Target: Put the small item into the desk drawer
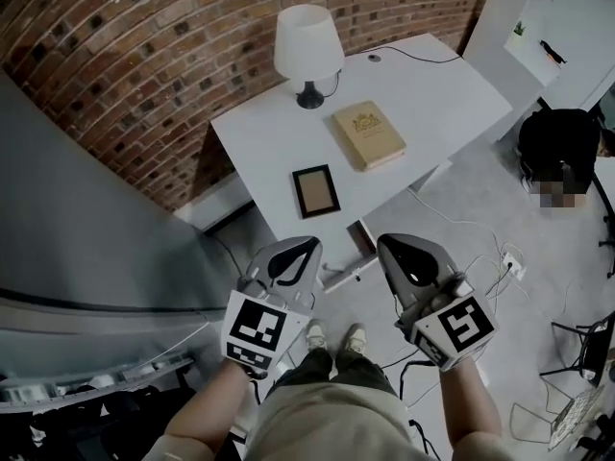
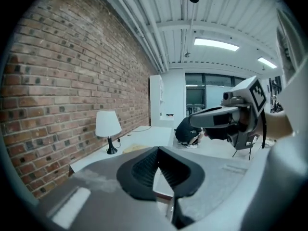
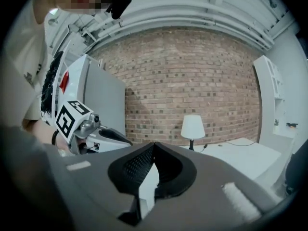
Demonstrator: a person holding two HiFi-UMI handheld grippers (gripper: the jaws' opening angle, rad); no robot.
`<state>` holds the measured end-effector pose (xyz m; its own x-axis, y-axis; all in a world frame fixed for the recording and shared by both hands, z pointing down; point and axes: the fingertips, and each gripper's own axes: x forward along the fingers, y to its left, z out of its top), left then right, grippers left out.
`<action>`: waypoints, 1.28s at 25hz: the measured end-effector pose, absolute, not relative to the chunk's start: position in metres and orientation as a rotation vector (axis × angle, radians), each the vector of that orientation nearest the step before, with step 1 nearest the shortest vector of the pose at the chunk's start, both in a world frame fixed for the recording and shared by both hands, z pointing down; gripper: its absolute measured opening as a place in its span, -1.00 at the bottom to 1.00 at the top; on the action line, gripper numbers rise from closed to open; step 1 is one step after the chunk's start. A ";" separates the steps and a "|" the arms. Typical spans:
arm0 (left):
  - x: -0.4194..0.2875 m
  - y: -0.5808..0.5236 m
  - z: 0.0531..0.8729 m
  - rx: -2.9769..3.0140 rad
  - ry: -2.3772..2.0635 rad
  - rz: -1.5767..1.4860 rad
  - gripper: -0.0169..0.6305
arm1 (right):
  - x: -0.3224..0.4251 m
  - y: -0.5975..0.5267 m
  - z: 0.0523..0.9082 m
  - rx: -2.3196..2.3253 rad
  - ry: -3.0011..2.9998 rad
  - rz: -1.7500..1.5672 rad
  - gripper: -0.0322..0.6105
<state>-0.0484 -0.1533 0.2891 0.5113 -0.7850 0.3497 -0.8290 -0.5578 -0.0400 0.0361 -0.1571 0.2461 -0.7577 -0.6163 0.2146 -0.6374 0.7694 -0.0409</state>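
Observation:
A small dark picture frame (image 1: 316, 191) lies flat near the front of the white desk (image 1: 432, 94), beside a tan book (image 1: 368, 134). The desk drawer (image 1: 354, 255) shows under the front edge between my two grippers and looks pulled out a little. My left gripper (image 1: 309, 245) and right gripper (image 1: 386, 244) hang side by side in front of the desk, above the floor. Both are shut with nothing between the jaws. In the left gripper view, the left gripper (image 2: 158, 149) has its jaws meeting at the tip. The right gripper (image 3: 153, 145) is the same in its own view.
A white lamp (image 1: 308, 46) stands at the desk's back edge against the brick wall (image 1: 144, 56). A grey partition (image 1: 86, 219) rises on the left. Cables and a power strip (image 1: 510, 263) lie on the floor to the right, where a person (image 1: 557, 147) crouches.

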 end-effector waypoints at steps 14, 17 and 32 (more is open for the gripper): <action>-0.050 -0.119 0.160 2.775 -1.497 0.294 -0.94 | 0.046 -0.111 0.116 1.155 -2.973 0.019 -0.89; -0.054 -0.114 0.152 2.768 -1.544 0.250 -0.94 | 0.045 -0.103 0.112 1.131 -2.980 0.016 -0.89; -0.056 -0.109 0.156 2.741 -1.537 0.254 -0.94 | 0.048 -0.101 0.119 1.112 -2.955 0.068 -0.89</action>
